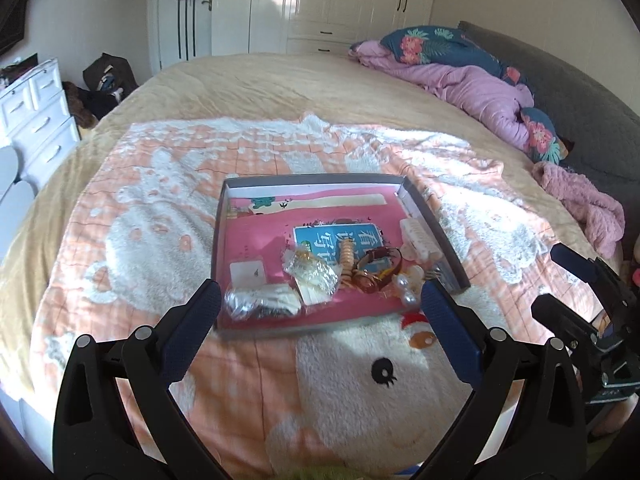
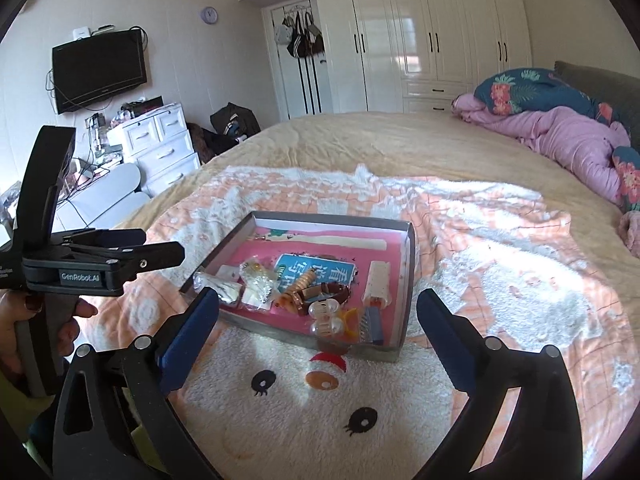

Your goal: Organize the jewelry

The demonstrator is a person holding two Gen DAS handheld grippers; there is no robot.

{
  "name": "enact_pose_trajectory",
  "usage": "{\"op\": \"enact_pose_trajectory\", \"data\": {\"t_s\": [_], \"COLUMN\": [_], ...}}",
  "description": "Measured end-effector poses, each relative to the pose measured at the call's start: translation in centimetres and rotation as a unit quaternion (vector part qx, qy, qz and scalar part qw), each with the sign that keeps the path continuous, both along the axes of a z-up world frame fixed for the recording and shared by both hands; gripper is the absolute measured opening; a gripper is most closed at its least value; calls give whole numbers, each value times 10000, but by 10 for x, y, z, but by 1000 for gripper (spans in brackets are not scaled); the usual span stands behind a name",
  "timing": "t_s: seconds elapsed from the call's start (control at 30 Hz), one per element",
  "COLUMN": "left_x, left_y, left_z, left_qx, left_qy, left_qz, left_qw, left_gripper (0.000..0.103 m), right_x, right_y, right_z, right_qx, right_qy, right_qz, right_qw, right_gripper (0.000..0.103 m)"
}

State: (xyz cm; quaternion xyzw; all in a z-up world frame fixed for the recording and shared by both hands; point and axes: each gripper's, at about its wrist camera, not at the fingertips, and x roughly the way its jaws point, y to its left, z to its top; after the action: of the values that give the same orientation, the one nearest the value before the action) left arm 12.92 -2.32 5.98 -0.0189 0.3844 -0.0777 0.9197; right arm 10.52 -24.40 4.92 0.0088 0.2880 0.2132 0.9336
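- Left wrist view: left tongs spread wide, nothing between the blue pads, hanging above the blanket just short of the tray
- Right tongs seen at the right edge, also spread and holding nothing
- Tray resting flat on the blanket in the middle of the bed, pink lining inside, a teal card lying on it
- Jewelry heaped along the near edge: 2 clear bags, a ribbed orange hair clip, a brown bracelet, a pearly clip, a white clip by the right wall
- Right wrist view: right tongs wide apart, empty, aimed at the tray's near right corner
- Left tongs at the left edge, gripped by a hand; spread not readable from this side-on angle
- Same pile seen closer: pearly clip nearest, brown bracelet behind it, white clip to the right, a dark blue comb-like piece at the front wall
- Judged step: between picks, both tongs free and clear of the tray, most likely near the end of sorting or before another piece
- Judged next move: lowering 1 pair over a single piece and closing gently, since the items overlap and the small glossy ones could slip
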Motion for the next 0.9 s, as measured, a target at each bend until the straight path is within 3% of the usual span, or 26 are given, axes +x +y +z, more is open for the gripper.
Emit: {"op": "enact_pose_trajectory", "data": {"t_s": [0.37, 0.9], "left_x": [-64, -101], "left_y": [1, 13], "left_z": [-11, -55], "left_qx": [16, 63], "left_qy": [-51, 30], "left_qz": [96, 396], "left_qw": [9999, 9992], "left_gripper": [93, 94], "right_x": [-46, -68], "right_y": [-7, 2], "right_z": [4, -47], "right_qx": [-84, -116], "right_qy": [-196, 235], "right_qz": [-112, -208], "right_qw": [9997, 9994], "right_gripper": [98, 98]}}
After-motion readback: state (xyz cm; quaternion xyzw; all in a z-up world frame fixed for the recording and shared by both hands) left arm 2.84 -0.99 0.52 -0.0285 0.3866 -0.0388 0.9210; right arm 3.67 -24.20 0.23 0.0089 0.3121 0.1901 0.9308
